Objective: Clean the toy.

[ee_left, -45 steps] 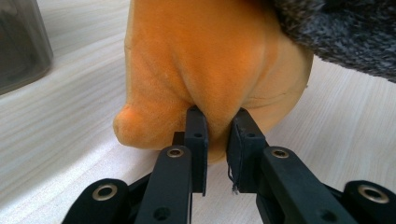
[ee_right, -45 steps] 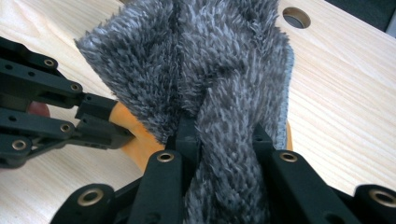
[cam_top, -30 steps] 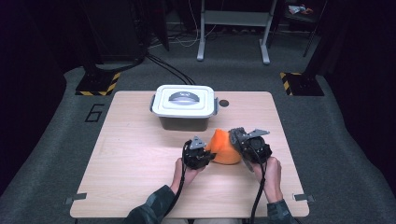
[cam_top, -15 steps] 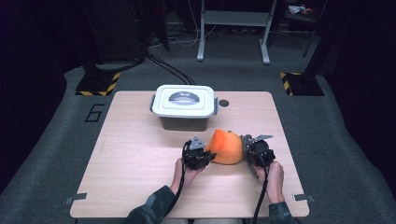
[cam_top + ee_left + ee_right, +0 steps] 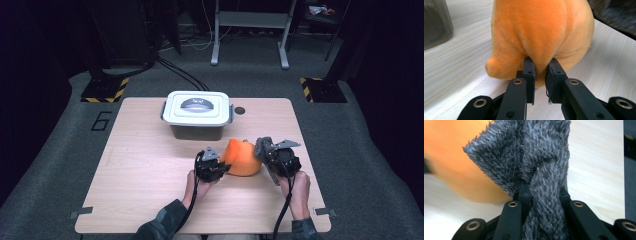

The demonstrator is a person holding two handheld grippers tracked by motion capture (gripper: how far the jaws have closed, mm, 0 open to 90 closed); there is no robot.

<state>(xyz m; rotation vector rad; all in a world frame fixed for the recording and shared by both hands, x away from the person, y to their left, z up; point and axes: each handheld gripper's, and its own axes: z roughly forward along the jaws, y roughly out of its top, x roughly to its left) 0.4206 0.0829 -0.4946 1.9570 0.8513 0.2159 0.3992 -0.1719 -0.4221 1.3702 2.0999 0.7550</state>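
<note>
An orange plush toy [image 5: 242,157] sits on the wooden table [image 5: 140,165] between my two grippers. My left gripper [image 5: 220,167] is at the toy's left side and is shut on a fold of the orange plush [image 5: 540,37], pinched between its jaws [image 5: 540,67]. At the toy's right side, my right gripper [image 5: 270,152] is shut on a grey fuzzy cloth [image 5: 263,145]. In the right gripper view the cloth [image 5: 534,152] bunches up out of the jaws [image 5: 544,191]. The orange toy [image 5: 449,157] is blurred behind it at the left.
A grey box with a white handled lid [image 5: 197,112] stands just beyond the toy, near the table's far edge. A small dark round spot [image 5: 240,110] lies beside the box. Bare tabletop stretches to the left and along the near edge.
My right gripper swung the grey cloth right and toward the person, then back up against the toy's right side. The left gripper and the toy have stayed put.
</note>
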